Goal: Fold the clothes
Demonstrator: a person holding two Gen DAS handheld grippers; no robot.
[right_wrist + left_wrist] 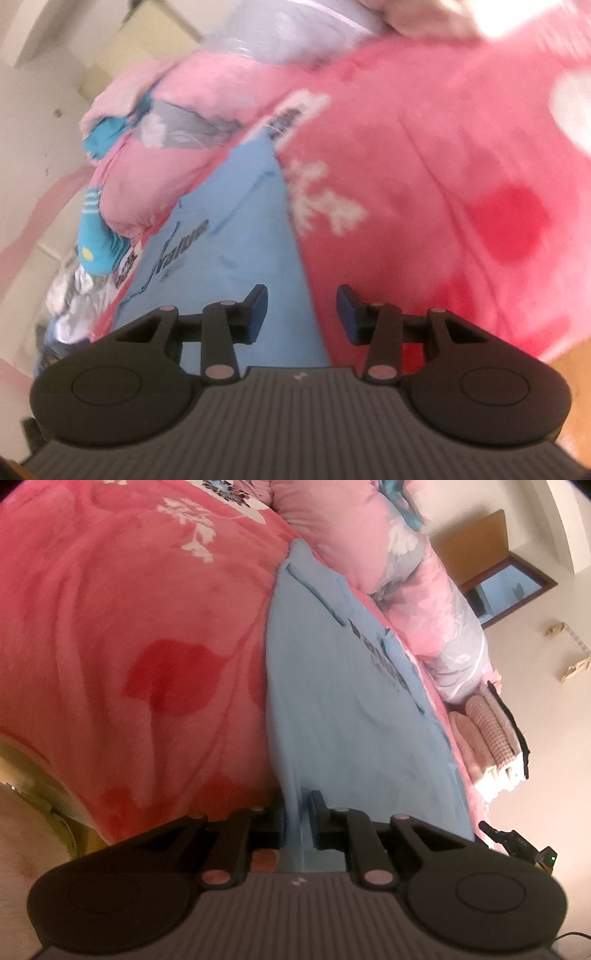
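- Right up close, the left gripper (297, 821) has its jaws narrow, pinched on an edge of the light blue shirt (332, 709), probably to pin that end while the rest gets folded.
- Right gripper (302, 314) has jaws partly apart, nothing between them; it hangs over the shirt's (236, 236) edge where it meets the blanket, likely lining up for a new grab.
- Shirt lies flat on the pink fleece blanket (129, 627) on the bed, running away from both grippers as a long strip; looks already folded lengthwise, so a crosswise fold seems next.
- Dark print on the shirt chest: right view shows script that may read "Nature", too blurred to be sure; left view unreadable.
- Farther off, a pink flowered quilt (424, 590) is bunched along the shirt's far side.
- Beyond it, folded clothes (491, 731) sit stacked at the bed's edge, probably the done pile.
- Blue striped socks (99, 243) sit by the quilt.
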